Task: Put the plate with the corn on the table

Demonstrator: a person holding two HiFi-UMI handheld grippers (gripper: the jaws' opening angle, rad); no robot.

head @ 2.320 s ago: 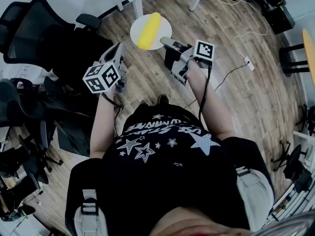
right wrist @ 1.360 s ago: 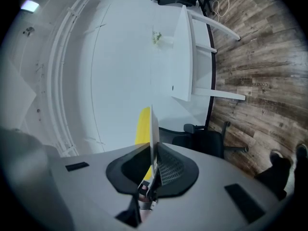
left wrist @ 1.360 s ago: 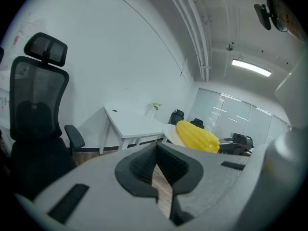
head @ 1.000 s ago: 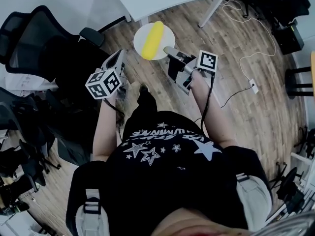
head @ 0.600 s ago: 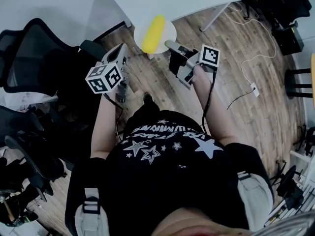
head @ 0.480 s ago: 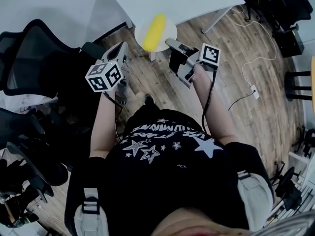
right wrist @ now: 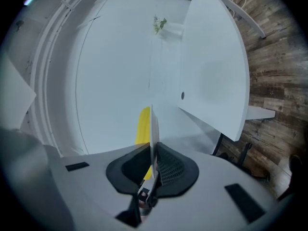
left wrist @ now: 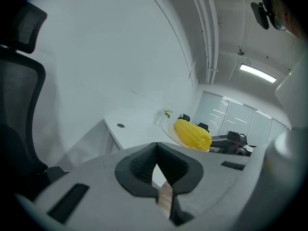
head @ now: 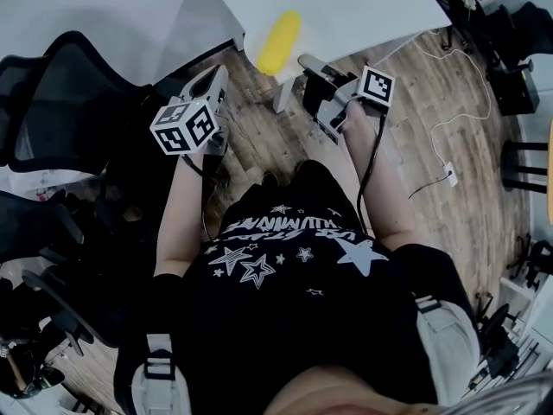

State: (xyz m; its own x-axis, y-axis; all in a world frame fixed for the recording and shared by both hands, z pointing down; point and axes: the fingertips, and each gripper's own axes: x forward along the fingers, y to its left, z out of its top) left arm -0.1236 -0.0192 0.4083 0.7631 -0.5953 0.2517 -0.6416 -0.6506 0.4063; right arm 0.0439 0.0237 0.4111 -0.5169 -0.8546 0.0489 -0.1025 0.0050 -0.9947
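- Now the right gripper (head: 304, 62) has its jaws clamped on the rim of the round white plate (right wrist: 154, 129), at the white counter's (head: 363, 7) near edge.
- The yellow corn cob (head: 279, 41) lies on the plate, with its long axis pointing across the counter.
- The left gripper's (head: 218, 78) jaws are closed on nothing, short of the counter.

Upside-down lettering on the star-printed black shirt (head: 285, 258), too blurred for reading
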